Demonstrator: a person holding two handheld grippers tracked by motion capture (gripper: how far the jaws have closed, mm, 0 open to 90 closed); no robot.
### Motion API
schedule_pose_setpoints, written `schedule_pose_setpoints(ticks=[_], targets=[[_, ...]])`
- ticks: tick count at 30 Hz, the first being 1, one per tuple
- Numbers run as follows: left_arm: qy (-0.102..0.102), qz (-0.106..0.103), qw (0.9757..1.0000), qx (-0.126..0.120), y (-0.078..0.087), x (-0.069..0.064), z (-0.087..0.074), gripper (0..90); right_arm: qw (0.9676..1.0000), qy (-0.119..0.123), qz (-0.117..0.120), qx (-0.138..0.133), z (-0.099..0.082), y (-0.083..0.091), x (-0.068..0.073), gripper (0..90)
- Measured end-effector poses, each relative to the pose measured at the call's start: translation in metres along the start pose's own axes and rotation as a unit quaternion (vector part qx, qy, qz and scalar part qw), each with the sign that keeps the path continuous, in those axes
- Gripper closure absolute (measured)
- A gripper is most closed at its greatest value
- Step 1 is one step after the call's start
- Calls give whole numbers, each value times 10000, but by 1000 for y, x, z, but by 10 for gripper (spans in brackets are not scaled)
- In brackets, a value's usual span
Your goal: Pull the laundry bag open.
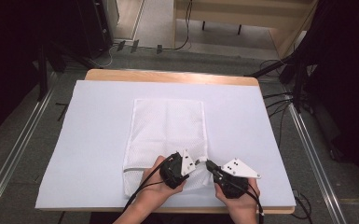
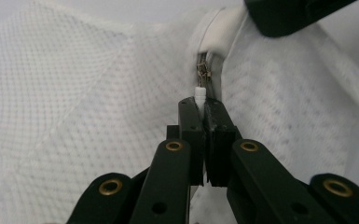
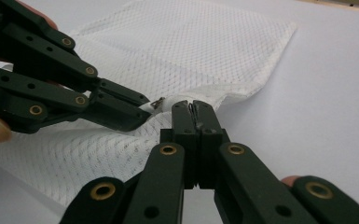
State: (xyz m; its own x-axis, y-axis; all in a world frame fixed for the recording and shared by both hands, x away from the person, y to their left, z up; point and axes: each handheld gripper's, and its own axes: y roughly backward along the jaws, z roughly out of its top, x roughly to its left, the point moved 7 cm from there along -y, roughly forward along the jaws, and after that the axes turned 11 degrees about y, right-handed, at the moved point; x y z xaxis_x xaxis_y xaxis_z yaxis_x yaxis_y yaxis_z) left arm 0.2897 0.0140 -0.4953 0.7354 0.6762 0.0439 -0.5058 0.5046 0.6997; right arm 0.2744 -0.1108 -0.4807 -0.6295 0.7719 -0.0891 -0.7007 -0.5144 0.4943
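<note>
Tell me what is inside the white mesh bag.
Nothing can be made out inside the mesh bag; it lies flat on the white sheet. The near end is covered by the left gripper and right gripper, so that part stays unknown.

Legible markings: none. We read no text, label, brand, number or sign on any surface here.

Near corner of the mesh bag (image 1: 168,126) under both hands, zipper end unclear.
</note>
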Motion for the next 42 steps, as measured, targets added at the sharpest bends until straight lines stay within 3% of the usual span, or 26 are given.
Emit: schedule_pose_setpoints(ticks=[5,11,14,20,23,29,36,42], targets=[[293,27,9995,78,6,13,-18,884,10000,-6,-23,77,-2,0,0,900],[408,112,9990,150,20,27,-36,884,9999,30,-43,129,-4,-1,-1,900],[594,132,9980,175,33,40,-49,884,9998,68,-31,195,-6,-3,0,900],[725,340,9965,223,50,57,-69,884,9996,55,-64,267,-7,-3,-1,900],[940,279,9950,176,61,67,-78,883,9997,-40,-12,251,-9,-2,-5,900],[996,434,9939,184,73,77,-89,883,9994,45,-49,330,-11,-2,-2,900],[1057,567,9926,176,85,88,-100,883,9993,-52,-29,376,-14,0,-8,900],[1307,730,9886,166,100,105,-115,882,9990,-87,-10,444,-18,2,-9,900]])
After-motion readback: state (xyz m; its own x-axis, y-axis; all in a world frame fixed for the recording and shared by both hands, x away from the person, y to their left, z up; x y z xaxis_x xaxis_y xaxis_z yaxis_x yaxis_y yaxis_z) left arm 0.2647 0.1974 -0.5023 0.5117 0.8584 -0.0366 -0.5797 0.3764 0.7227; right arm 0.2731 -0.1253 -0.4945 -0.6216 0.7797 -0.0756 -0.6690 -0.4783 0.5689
